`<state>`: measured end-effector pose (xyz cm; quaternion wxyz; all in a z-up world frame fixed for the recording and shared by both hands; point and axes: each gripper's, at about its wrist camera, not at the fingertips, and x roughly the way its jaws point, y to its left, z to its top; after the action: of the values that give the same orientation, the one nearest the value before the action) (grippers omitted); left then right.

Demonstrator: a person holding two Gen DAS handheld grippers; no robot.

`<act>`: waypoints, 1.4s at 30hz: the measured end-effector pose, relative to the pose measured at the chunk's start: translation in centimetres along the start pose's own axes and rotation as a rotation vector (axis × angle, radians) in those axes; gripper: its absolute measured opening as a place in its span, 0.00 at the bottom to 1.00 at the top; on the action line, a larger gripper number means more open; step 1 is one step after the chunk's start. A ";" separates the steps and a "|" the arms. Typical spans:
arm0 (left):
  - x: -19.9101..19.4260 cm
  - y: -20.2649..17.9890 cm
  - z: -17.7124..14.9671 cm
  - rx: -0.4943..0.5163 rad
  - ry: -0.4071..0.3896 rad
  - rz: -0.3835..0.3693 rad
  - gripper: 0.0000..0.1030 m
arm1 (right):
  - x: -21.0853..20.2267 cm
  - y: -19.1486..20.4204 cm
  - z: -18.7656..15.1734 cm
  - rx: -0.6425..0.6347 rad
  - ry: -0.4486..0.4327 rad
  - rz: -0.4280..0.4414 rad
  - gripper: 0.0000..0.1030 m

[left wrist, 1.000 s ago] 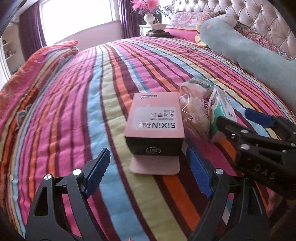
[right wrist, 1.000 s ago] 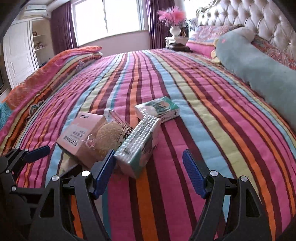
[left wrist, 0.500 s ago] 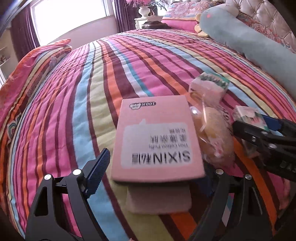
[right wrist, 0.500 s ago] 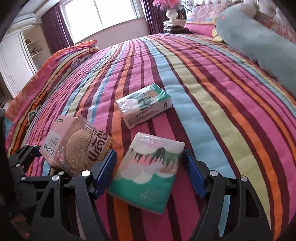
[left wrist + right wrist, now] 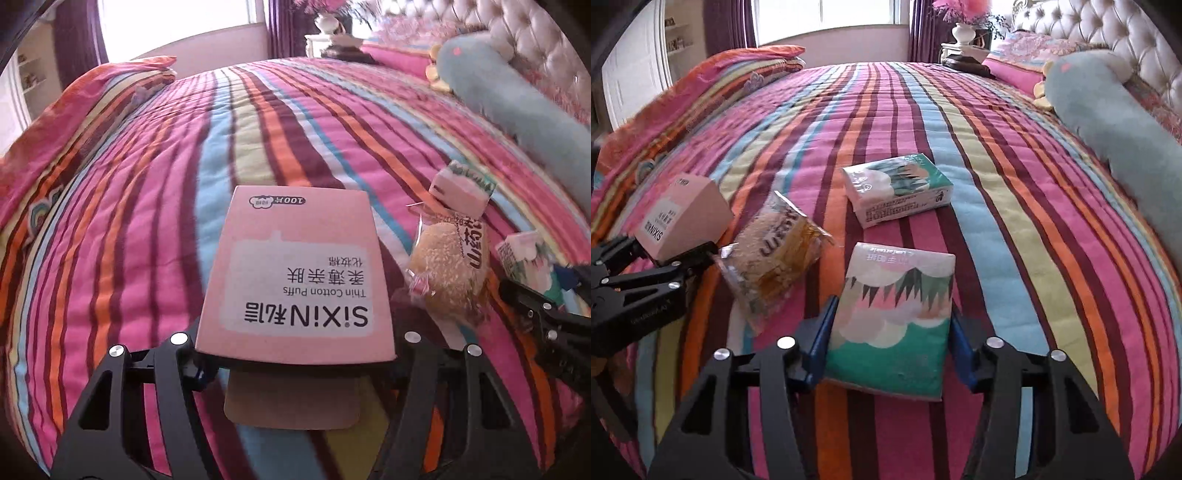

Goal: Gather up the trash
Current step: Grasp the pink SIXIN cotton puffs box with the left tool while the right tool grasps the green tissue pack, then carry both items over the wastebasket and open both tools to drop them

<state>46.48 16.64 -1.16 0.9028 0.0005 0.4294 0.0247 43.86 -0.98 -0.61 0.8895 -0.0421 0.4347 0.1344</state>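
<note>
The left gripper [image 5: 295,363] clamps the pink cardboard cotton-puff box [image 5: 295,273], long axis pointing away. The right gripper [image 5: 892,343] squeezes a soft plastic tissue pack [image 5: 892,314], also lengthwise.

1. Right gripper [image 5: 889,345] clamped on the near tissue pack [image 5: 892,319].
2. Second tissue pack [image 5: 897,189] beyond, on striped bedspread [image 5: 1015,229].
3. Bread wrapper [image 5: 774,258] left of it, beside pink box [image 5: 685,218] in left gripper [image 5: 670,258].

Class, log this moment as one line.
left gripper: shut on pink cardboard box | right gripper: shut on green tissue pack | striped bed
</note>
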 end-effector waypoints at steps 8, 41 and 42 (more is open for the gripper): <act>-8.6 2.3 -4.6 -0.021 -0.123 -0.071 0.61 | -6.3 -2.5 -3.3 0.089 -0.079 0.174 0.50; -16.6 -14.2 -49.4 0.075 0.523 -0.267 0.62 | -11.8 3.5 -41.4 -0.041 0.501 0.332 0.50; -16.4 -14.3 -49.5 0.077 0.532 -0.268 0.62 | -11.6 3.7 -41.4 -0.046 0.501 0.329 0.50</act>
<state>-1.58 0.59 -19.98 0.7531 -0.0283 0.6477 -0.1118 4.52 -7.74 -16.95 0.7195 -0.0231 0.6385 0.2721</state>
